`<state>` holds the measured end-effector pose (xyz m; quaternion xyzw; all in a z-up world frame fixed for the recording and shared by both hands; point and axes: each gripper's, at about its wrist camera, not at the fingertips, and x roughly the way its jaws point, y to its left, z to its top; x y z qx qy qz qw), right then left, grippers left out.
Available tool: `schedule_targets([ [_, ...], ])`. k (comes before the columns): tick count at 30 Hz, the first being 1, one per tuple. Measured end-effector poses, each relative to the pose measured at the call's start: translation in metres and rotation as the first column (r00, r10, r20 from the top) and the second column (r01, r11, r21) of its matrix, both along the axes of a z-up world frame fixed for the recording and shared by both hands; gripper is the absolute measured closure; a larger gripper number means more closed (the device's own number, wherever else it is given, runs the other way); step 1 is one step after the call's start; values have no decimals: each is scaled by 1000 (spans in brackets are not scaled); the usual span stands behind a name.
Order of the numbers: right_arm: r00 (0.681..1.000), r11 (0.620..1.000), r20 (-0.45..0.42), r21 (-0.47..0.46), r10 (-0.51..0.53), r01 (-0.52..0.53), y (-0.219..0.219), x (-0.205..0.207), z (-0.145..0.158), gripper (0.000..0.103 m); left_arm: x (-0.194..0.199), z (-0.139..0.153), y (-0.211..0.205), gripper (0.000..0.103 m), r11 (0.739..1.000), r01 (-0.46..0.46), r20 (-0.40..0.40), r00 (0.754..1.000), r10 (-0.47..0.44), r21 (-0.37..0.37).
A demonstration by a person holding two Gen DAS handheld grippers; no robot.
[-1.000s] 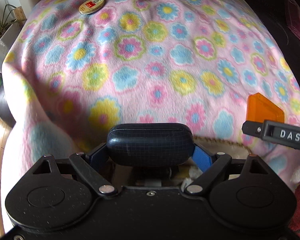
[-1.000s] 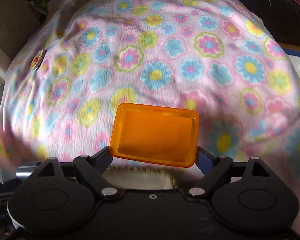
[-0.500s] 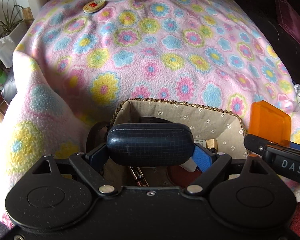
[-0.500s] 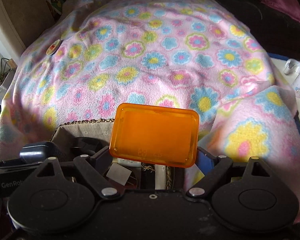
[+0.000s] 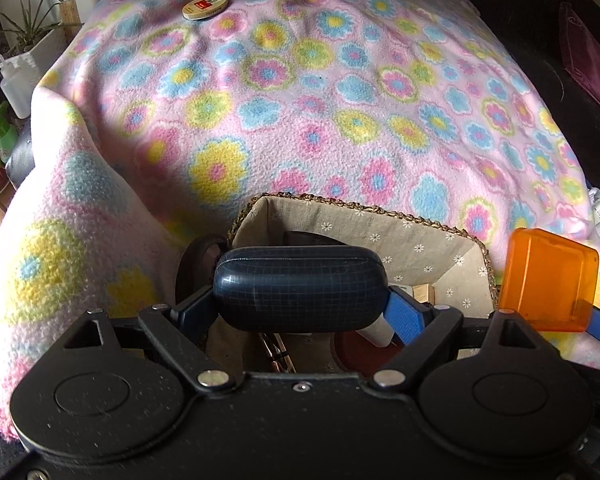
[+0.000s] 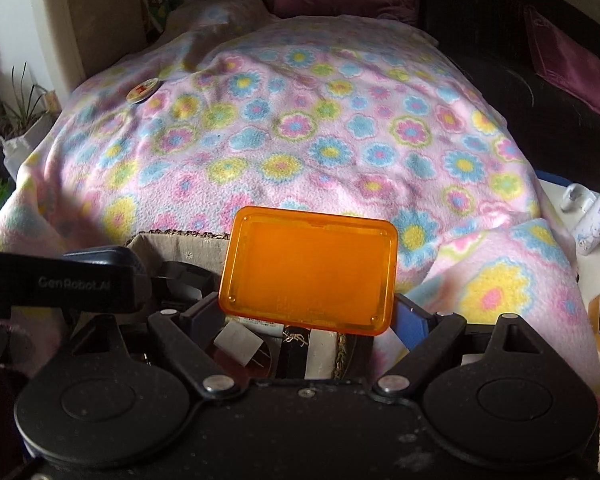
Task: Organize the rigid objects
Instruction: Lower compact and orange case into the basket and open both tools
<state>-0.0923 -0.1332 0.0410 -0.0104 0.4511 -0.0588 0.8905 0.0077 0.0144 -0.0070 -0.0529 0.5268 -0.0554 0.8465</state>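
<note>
Evidently rigid and light, the dark case (image 5: 300,290) sits low centre, end-clamped in the left gripper (image 5: 300,304), while the orange box (image 6: 310,270) (slick plastic) is likewise pinched by the right gripper (image 6: 308,312).

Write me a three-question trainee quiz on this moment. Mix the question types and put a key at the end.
1. True or false: the left gripper grips a dark blue case.
2. The right gripper holds: A) a round tin, B) an orange box, C) a bottle.
3. Fill in: the lined basket sits below both grippers, while the round tin lies far off on the ____ blanket.

Key: 1 true; 2 B; 3 flowered.
</note>
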Motion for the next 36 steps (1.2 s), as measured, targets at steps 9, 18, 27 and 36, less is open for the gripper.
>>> schedule_targets([
  [9,1000,999,-21,31,-13,14,-4,2,-3,15,2,-1,-3,18,1000,17,-11,1000,-17,1],
  [18,999,999,-47,39,-8,10,-4,3,-6,14,3,-4,-7,18,999,43,-29,999,-43,-13],
  [27,999,999,-54,54,6,-3,-4,4,-6,15,3,0,-8,16,998,55,-14,998,-56,-17],
  [36,998,998,-59,60,1,2,-6,5,-7,13,3,0,-8,16,999,51,-14,999,-51,-16],
])
